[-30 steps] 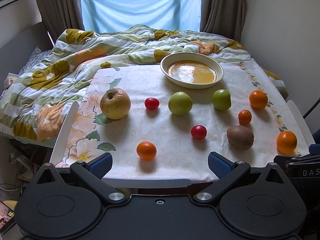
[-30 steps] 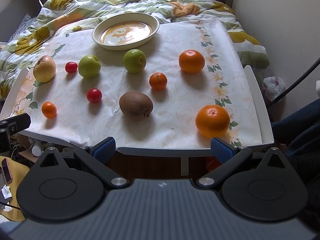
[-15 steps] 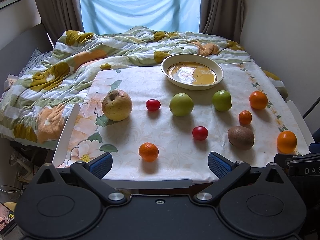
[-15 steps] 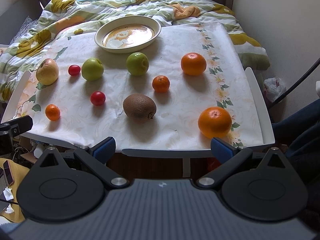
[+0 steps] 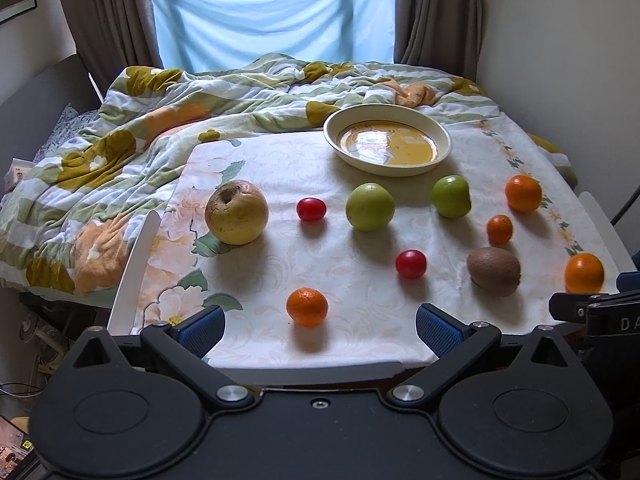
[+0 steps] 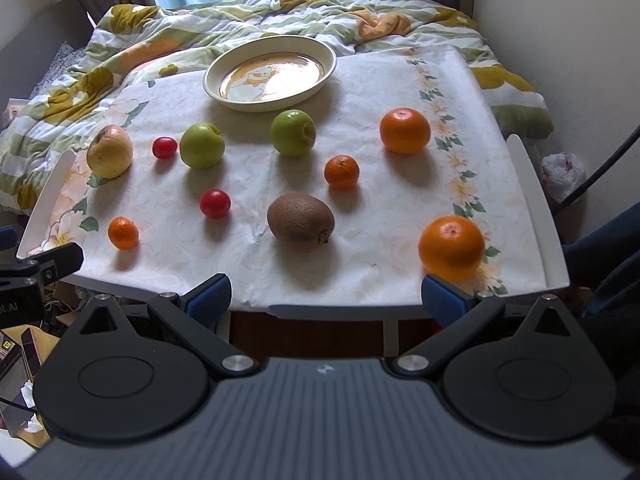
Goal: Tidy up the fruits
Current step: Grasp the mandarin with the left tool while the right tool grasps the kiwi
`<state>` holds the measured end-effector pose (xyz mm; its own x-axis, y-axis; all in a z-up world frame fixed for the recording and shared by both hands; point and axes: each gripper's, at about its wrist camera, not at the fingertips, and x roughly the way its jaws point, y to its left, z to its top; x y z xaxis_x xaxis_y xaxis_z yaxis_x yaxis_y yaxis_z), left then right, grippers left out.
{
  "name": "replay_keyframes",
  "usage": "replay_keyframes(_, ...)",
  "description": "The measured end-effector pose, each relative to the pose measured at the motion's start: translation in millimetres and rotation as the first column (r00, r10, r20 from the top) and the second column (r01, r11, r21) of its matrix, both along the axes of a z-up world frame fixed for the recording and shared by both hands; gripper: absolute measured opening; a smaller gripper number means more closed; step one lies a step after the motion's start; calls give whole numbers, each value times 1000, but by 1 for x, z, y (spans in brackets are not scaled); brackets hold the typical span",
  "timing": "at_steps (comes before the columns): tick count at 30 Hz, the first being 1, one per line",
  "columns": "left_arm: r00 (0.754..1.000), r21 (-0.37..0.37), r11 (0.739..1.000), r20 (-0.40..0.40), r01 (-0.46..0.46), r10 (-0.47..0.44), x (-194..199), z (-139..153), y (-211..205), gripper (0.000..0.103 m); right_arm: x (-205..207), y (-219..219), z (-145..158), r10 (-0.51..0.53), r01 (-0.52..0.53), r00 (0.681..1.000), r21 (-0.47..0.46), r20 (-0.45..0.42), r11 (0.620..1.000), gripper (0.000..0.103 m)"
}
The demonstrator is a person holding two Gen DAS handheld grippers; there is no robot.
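Quilt [image 5: 168, 120], puffy and rumpled with yellow and green flowers, covers the bed beyond the table, under a pale blue curtain [image 5: 272, 12]. Nearer, a table [image 6: 536, 208] with raised white side rails carries a smooth floral cloth [image 6: 376, 92] with all the fruit resting on it, each piece apart from the others. At the far edge sits a shallow round cream bowl [image 6: 216, 92] with a glossy orange inside, holding nothing. A dull yellow apple [image 5: 236, 213] with brown speckles lies far left. Two smooth green apples [image 6: 201, 145] [image 6: 293, 133] stand in a row just near of the bowl. Two large oranges [image 6: 405, 130] [image 6: 451, 246] with dimpled skin lie along the right side, one far, one at the near edge. A fuzzy brown oval kiwi [image 6: 301, 218] rests mid-table, near of a small tangerine [image 6: 341, 171]; another small tangerine [image 5: 307, 307] lies near left. Two shiny red tomatoes [image 5: 311, 209] [image 5: 411, 264] sit between the apples and the near edge.

Both tools hover off the near edge. The left gripper [image 5: 320, 330] has its blue-padded fingers spread wide, gripping nothing; the near-left tangerine lies just ahead between them. The right gripper [image 6: 326, 300] is likewise spread wide and bare, its right pad just in front of the near orange.
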<state>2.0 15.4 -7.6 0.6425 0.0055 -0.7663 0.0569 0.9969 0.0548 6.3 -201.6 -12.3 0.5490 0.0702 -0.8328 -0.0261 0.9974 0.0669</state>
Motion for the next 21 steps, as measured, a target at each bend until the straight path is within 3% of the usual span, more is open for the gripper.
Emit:
replay_keyframes(12, 1000, 44, 999, 17, -6, 6, 24, -56, 14, 93, 28, 20, -41, 58, -58, 995, -4, 78, 998, 103)
replay_keyframes(21, 1000, 36, 999, 5, -9, 9, 40, -86, 17, 70, 46, 28, -72, 46, -48, 994, 10, 100, 999, 103)
